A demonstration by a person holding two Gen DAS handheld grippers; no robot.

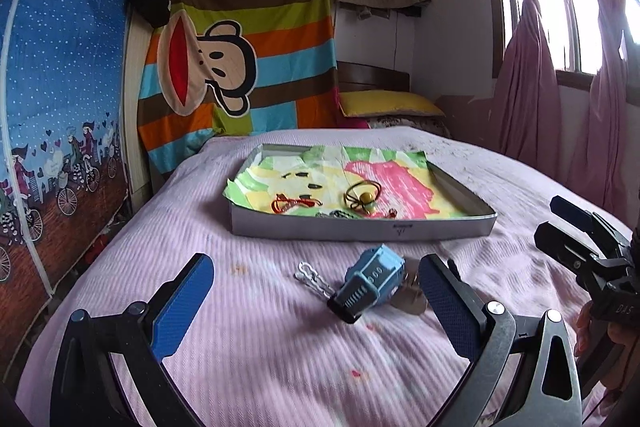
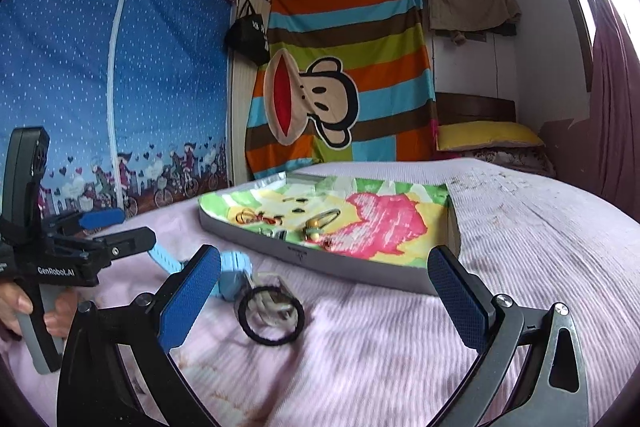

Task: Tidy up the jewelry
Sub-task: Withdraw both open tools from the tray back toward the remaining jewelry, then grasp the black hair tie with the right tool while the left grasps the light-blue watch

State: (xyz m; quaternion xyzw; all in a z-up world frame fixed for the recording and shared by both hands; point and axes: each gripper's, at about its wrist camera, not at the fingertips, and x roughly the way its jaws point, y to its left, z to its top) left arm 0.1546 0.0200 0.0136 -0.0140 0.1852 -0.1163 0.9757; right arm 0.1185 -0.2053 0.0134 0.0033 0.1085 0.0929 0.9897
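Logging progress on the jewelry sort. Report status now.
Both claws open, holding nothing: left claw, right claw. Blue watch, clear clip and black hair tie on the bedspread, outside the tray. Nothing blocking.

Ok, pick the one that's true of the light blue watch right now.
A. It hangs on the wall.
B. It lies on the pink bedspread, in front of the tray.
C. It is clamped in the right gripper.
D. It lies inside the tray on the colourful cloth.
B: the light blue watch lies on the pink bedspread nearer the cameras than the tray, and both grippers are open and empty.
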